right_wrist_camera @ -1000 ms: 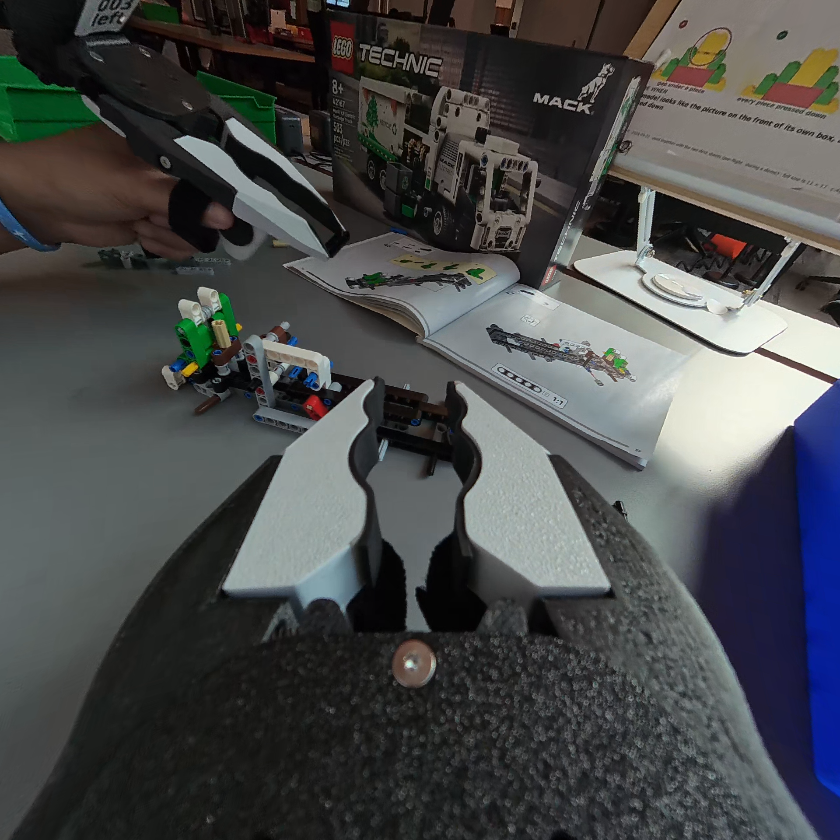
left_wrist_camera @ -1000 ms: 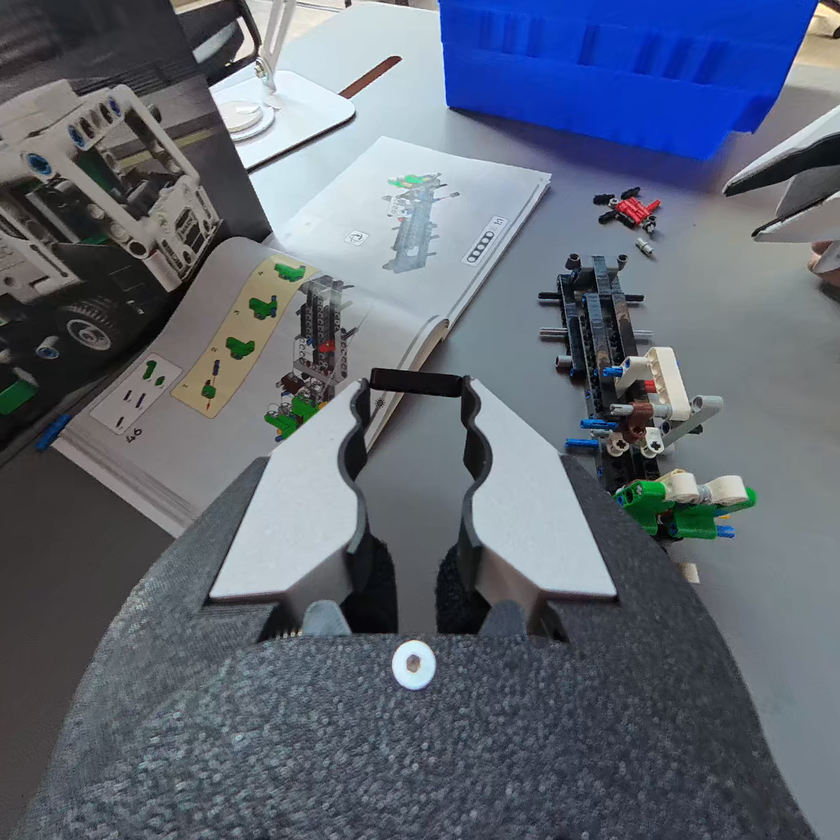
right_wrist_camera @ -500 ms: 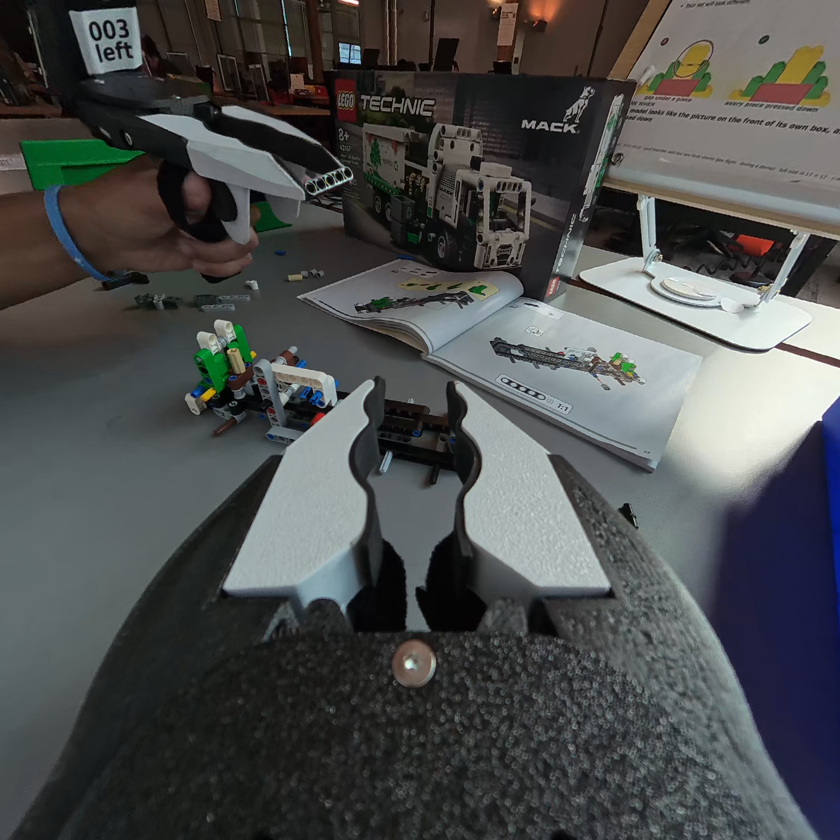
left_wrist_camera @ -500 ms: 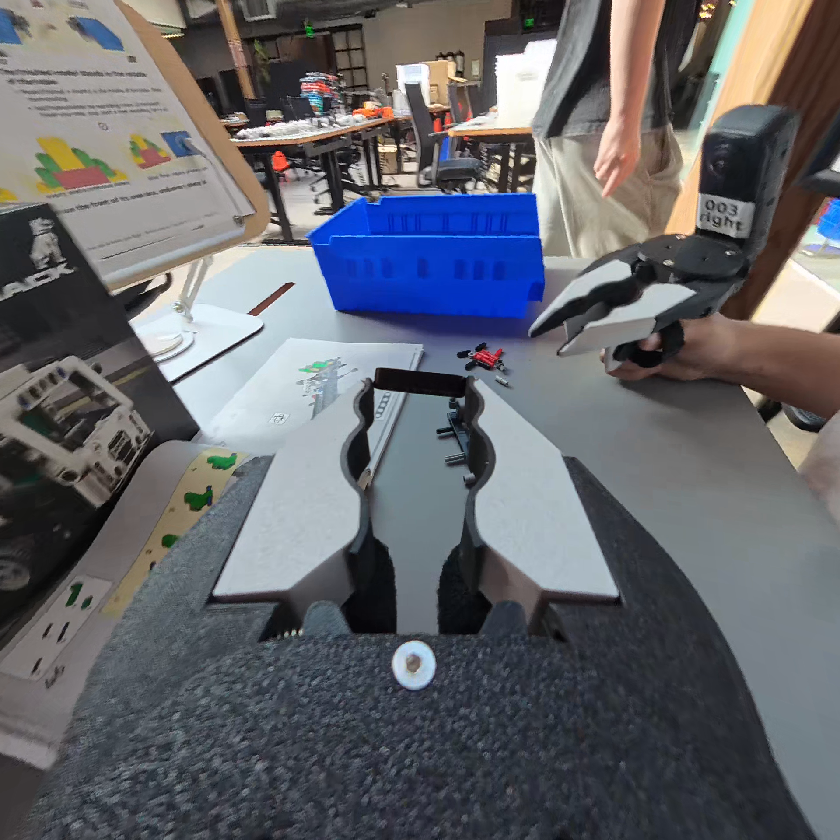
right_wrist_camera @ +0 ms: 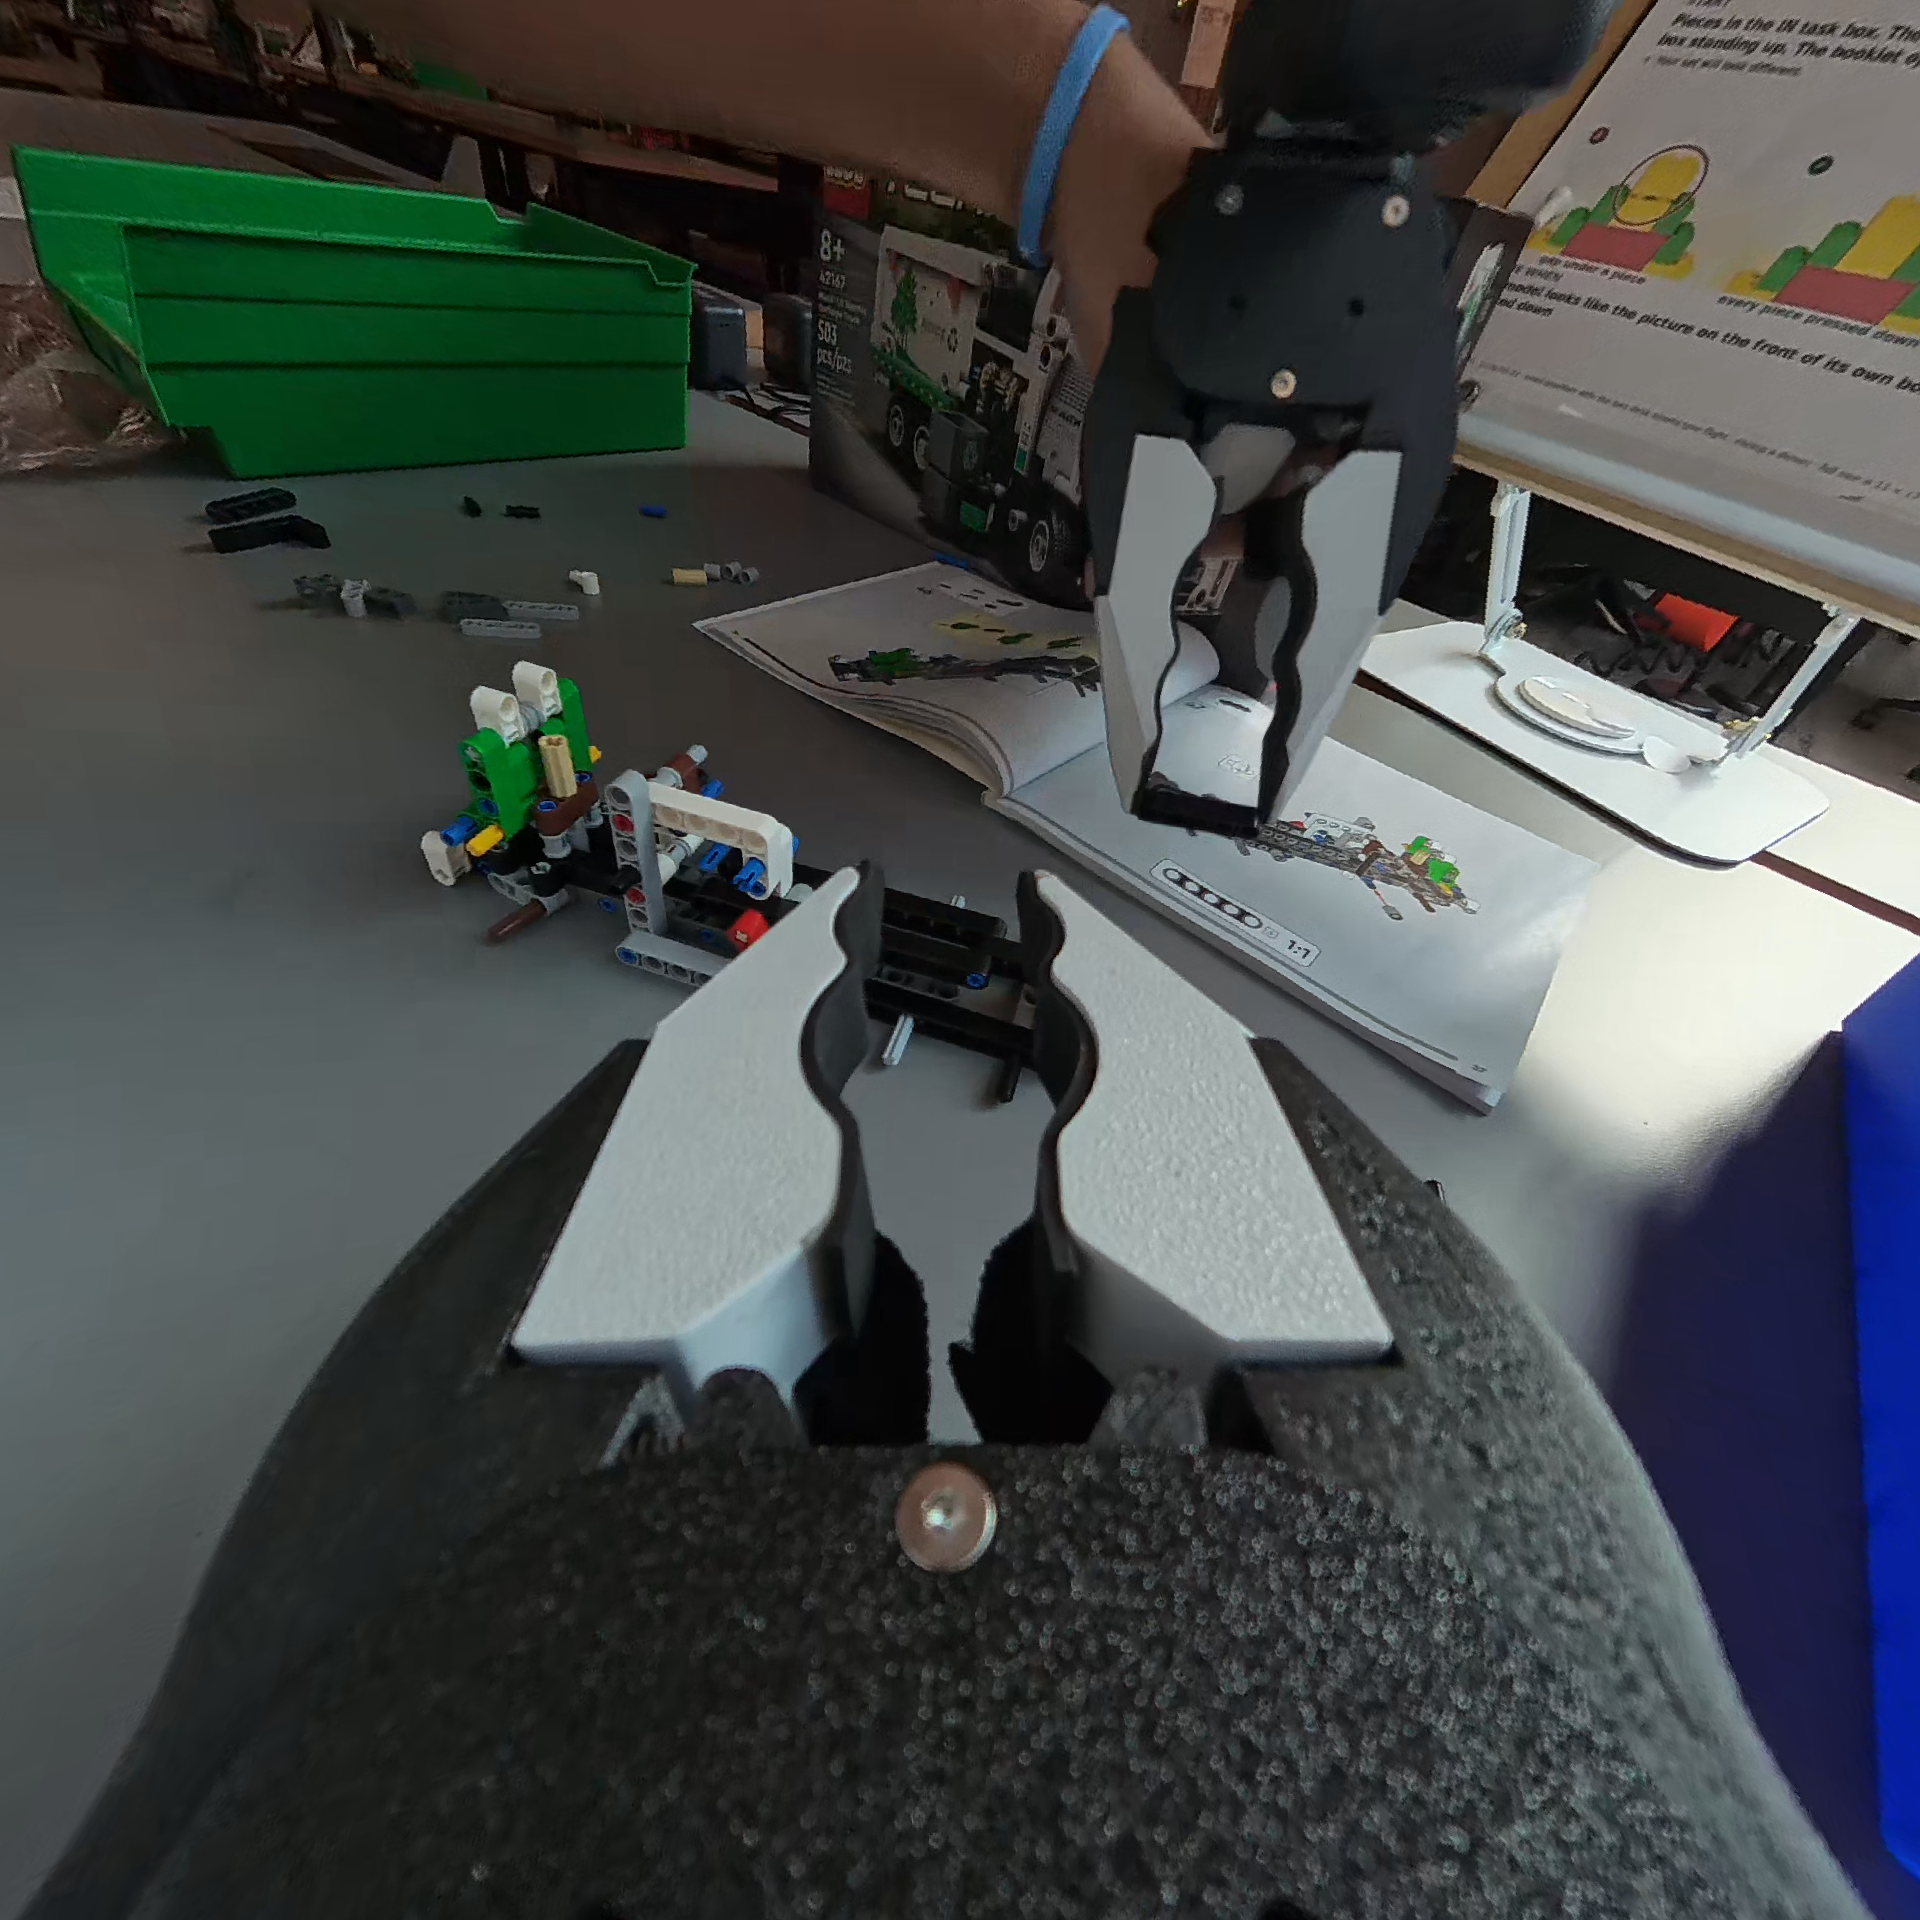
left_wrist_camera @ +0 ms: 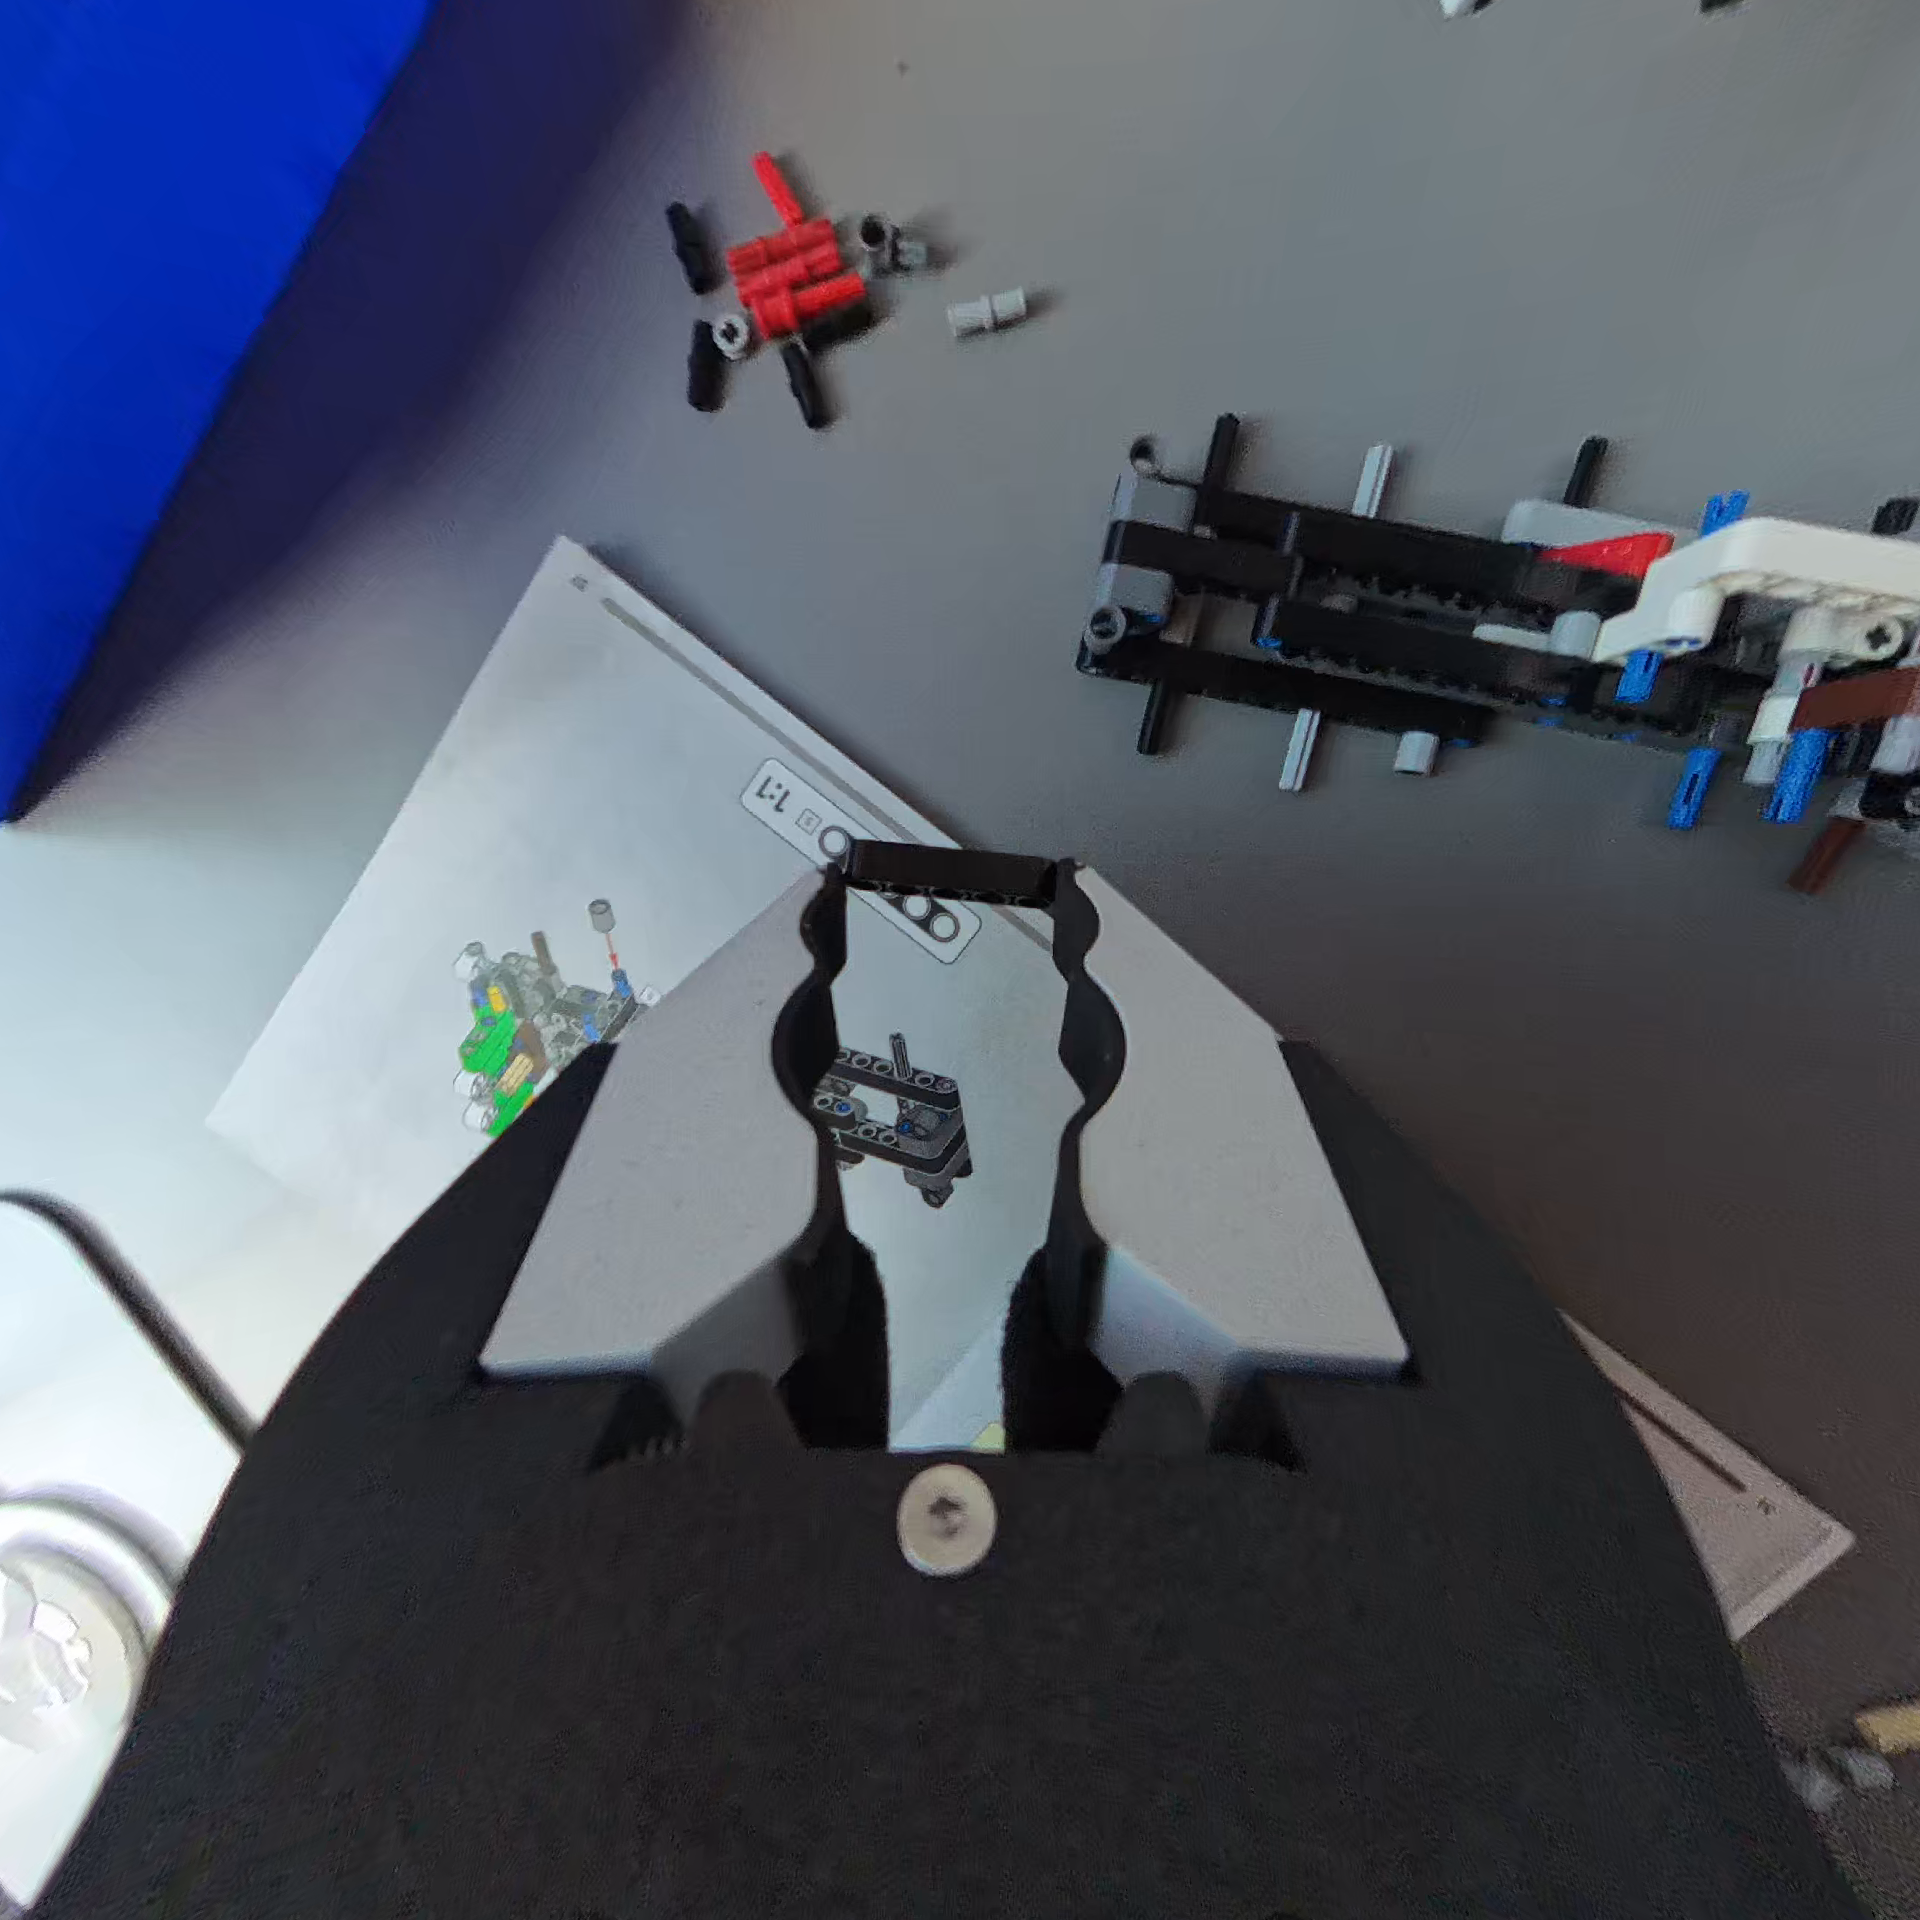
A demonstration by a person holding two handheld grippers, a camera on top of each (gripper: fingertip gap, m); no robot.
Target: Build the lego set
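The left tongs (left_wrist_camera: 954, 891) point down over the open instruction booklet (left_wrist_camera: 582, 831), tips pinching a short black beam (left_wrist_camera: 954, 891) crosswise by its two ends, the jaws spread only as wide as the beam is long. The right tongs (right_wrist_camera: 948, 940) hover low with jaws partly apart and nothing between them. The half-built chassis (left_wrist_camera: 1455, 623) lies on the bench (left_wrist_camera: 1455, 1039) at two o'clock from the left tips, and loose red and black pins (left_wrist_camera: 779, 281) at eleven o'clock, near the blue bin (left_wrist_camera: 156, 260). The grip looks thin: an end-to-end pinch could let the beam twist or pop free when it is pressed on. The unheld chassis may skid under that push unless the right tongs brace it.
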